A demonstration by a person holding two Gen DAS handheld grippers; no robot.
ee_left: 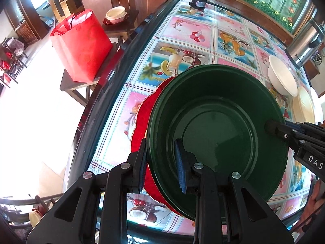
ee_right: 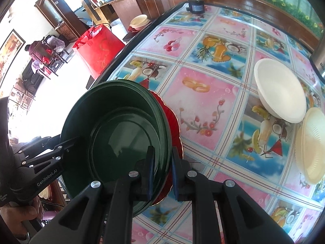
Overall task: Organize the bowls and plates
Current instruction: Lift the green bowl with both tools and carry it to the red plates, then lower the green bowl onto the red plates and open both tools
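Observation:
A dark green plate (ee_left: 219, 130) lies on top of a red scalloped plate (ee_left: 142, 126) near the table's left edge; both also show in the right wrist view, green plate (ee_right: 121, 130) on red plate (ee_right: 172, 122). My left gripper (ee_left: 161, 162) straddles the green plate's near rim, one finger inside, one outside, with a gap at the rim. My right gripper (ee_right: 162, 170) straddles the opposite rim of the same stack, fingers close to it. A white bowl (ee_right: 280, 91) and a cream ribbed plate (ee_right: 312, 144) sit to the right.
The table (ee_right: 203, 85) has a fruit-patterned cloth. A small black motor (ee_right: 195, 5) stands at its far end. A red bag (ee_left: 81, 44) sits on a stool left of the table, with stacked cream bowls (ee_left: 115, 14) on a side table beyond. A steel appliance (ee_left: 304, 46) stands far right.

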